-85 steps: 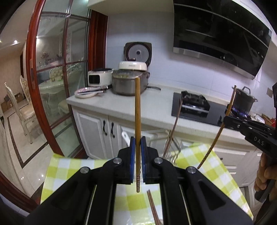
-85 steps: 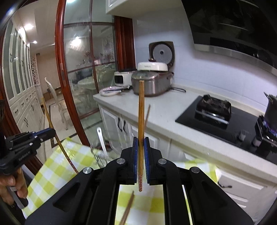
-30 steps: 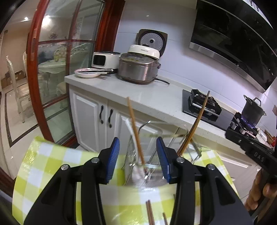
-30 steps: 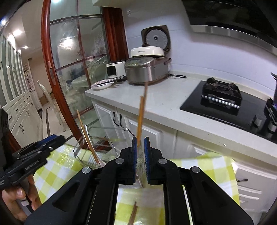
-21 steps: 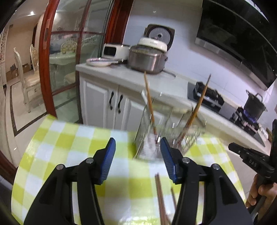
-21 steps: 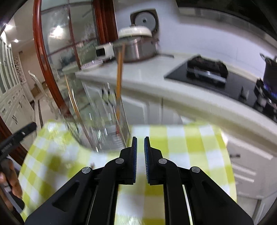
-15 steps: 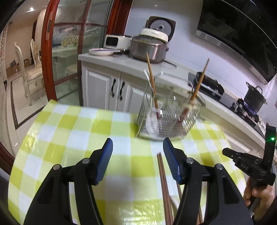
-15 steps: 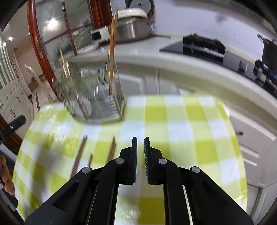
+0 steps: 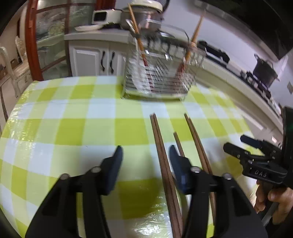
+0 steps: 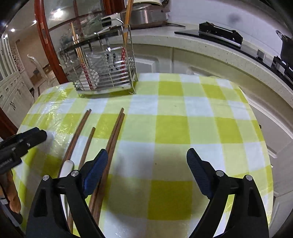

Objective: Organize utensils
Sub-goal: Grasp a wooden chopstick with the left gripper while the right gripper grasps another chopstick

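A wire utensil rack (image 9: 157, 76) (image 10: 106, 73) stands at the far side of the checked table. Two light chopsticks (image 9: 137, 34) (image 10: 126, 20) stand in it. Several dark brown chopsticks (image 9: 164, 164) (image 10: 109, 146) lie on the cloth in front of it. My left gripper (image 9: 144, 157) is open and empty just above the cloth, with one pair of chopsticks running between its fingers. My right gripper (image 10: 146, 164) is wide open and empty, its left finger (image 10: 95, 168) next to a chopstick pair. A white spoon handle (image 10: 66, 168) lies by the chopsticks.
The table wears a yellow-green checked cloth (image 9: 73, 119) (image 10: 183, 119). Behind it runs a white kitchen counter (image 10: 201, 45) with a gas hob (image 10: 219, 33) and pots (image 9: 142, 12). A red-framed glass door (image 10: 47, 36) stands at the left.
Both grippers let their light chopsticks go into the rack, then dropped low over the table towards the dark chopsticks. The right gripper has opened wide.
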